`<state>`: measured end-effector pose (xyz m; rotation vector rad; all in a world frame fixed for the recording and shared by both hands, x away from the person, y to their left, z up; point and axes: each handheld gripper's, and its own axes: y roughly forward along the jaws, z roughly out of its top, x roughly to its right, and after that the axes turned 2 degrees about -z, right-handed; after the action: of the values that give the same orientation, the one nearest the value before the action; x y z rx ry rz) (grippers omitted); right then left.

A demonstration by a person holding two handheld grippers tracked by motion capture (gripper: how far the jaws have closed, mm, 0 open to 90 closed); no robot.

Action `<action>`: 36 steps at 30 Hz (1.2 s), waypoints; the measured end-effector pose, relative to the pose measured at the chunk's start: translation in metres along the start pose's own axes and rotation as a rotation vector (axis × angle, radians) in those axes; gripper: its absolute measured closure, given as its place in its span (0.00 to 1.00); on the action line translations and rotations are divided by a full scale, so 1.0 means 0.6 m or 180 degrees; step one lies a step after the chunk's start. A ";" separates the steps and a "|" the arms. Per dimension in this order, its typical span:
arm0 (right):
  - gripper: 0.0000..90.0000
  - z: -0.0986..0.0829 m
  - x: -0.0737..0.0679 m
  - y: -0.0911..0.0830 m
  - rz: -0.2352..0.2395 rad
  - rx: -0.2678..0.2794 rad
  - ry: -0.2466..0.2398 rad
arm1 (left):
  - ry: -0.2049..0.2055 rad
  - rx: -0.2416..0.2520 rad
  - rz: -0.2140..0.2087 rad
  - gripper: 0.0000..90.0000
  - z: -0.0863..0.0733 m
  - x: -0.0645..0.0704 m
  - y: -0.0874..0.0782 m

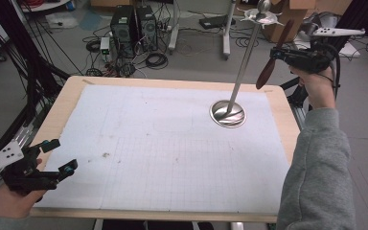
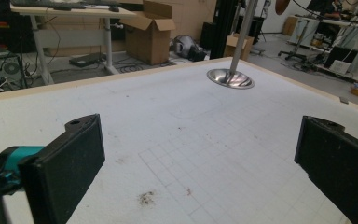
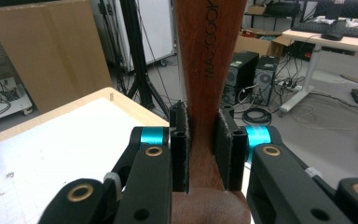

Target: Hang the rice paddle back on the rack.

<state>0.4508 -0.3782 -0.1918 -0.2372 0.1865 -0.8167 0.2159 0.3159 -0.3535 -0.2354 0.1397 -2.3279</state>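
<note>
The wooden spoon (image 1: 274,55) was held up in the air past the far right corner of the worktop (image 1: 62,108), clamped by its flat handle in the right gripper (image 3: 201,144). It looked light and stiff, its smooth varnished wood likely a little slippery — so the mid-handle hold, pads squeezing the flat sides, seemed sound. Just beside it rose a metal stand (image 1: 242,72), its round base (image 1: 227,114) on the white mat (image 1: 172,153). The left gripper (image 1: 52,157) hovered at the near left corner — jaws spread wide, holding nothing.
</note>
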 end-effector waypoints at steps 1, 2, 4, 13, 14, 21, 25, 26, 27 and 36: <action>0.86 0.000 0.000 0.001 0.0005 -0.0011 0.0001 | -0.0004 0.0004 0.0001 0.02 0.000 0.000 0.000; 0.86 0.000 0.000 0.001 -0.0002 -0.0012 -0.0004 | -0.0002 0.0000 0.0004 0.02 0.000 0.000 0.000; 0.86 0.000 0.000 0.001 -0.0001 -0.0010 0.0003 | -0.0007 -0.0001 0.0010 0.02 0.000 0.000 0.000; 0.86 0.001 0.000 0.006 0.0000 -0.0020 -0.0003 | 0.0009 -0.0026 0.0006 0.02 -0.001 0.001 0.004; 0.86 0.001 0.000 0.006 0.0002 -0.0020 -0.0004 | 0.0012 -0.0031 0.0007 0.02 -0.001 0.001 0.003; 0.86 0.001 -0.001 0.012 0.0010 -0.0029 0.0000 | 0.0021 -0.0031 0.0003 0.02 -0.001 0.001 0.002; 0.86 0.001 -0.001 0.017 0.0017 -0.0032 -0.0010 | 0.0008 -0.0029 0.0007 0.02 -0.001 0.000 0.001; 0.86 0.001 -0.001 0.019 0.0020 -0.0024 -0.0018 | 0.0010 -0.0028 0.0008 0.02 -0.001 0.000 0.001; 0.86 0.001 -0.002 0.020 0.0015 -0.0027 -0.0013 | 0.0010 -0.0028 0.0008 0.02 -0.001 0.000 0.001; 0.86 -0.001 -0.001 0.029 0.0019 -0.0046 0.0011 | 0.0005 -0.0007 0.0026 0.02 0.000 -0.001 -0.004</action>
<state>0.4620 -0.3663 -0.1970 -0.2488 0.1962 -0.8100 0.2143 0.3179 -0.3534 -0.2339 0.1437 -2.3199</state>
